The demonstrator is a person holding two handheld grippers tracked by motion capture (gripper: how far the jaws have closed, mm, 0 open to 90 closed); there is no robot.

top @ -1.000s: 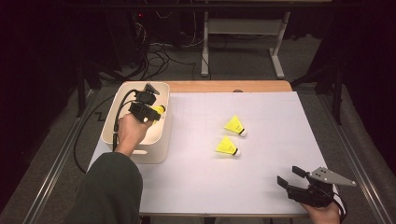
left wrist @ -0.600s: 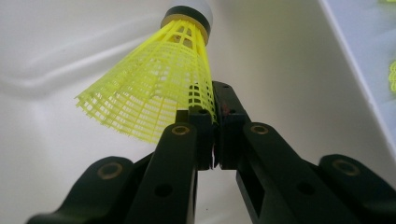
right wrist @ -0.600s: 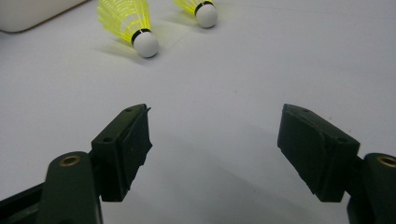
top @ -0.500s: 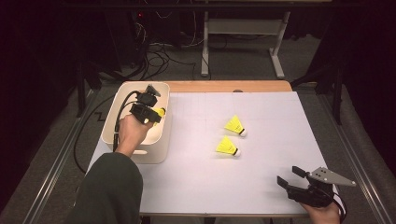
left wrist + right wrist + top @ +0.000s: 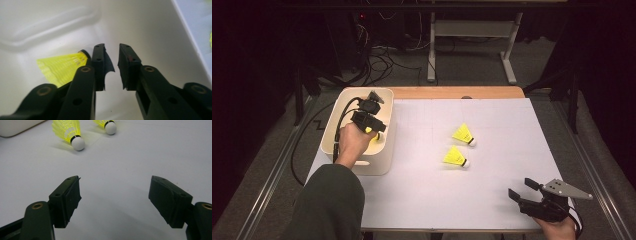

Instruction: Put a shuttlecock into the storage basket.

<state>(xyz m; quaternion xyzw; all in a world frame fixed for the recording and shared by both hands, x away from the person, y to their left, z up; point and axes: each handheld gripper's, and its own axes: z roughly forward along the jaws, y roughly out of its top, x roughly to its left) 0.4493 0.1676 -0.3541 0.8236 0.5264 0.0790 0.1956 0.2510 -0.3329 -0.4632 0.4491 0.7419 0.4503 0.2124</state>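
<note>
Releasing into the white plastic bin (image 5: 379,165), your left tool (image 5: 111,66) has just been opening, its yellow feathered shuttlecock (image 5: 61,67) free beside one jaw; next withdraw toward two more right of the bin, where your right tool (image 5: 113,202) gapes wide.

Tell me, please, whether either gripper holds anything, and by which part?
Nothing is held. The left gripper has just been opening, its shuttlecock beside it in the bin; the right gripper is open.

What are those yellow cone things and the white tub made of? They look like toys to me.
They are shuttlecocks: the yellow skirt looks like thin, see-through plastic mesh with fine ribs, the round white tip matte, perhaps foam or cork under a coating. The white tub seems moulded plastic, smooth with a soft sheen and rounded corners, and a shaped handle recess in its wall.
</note>
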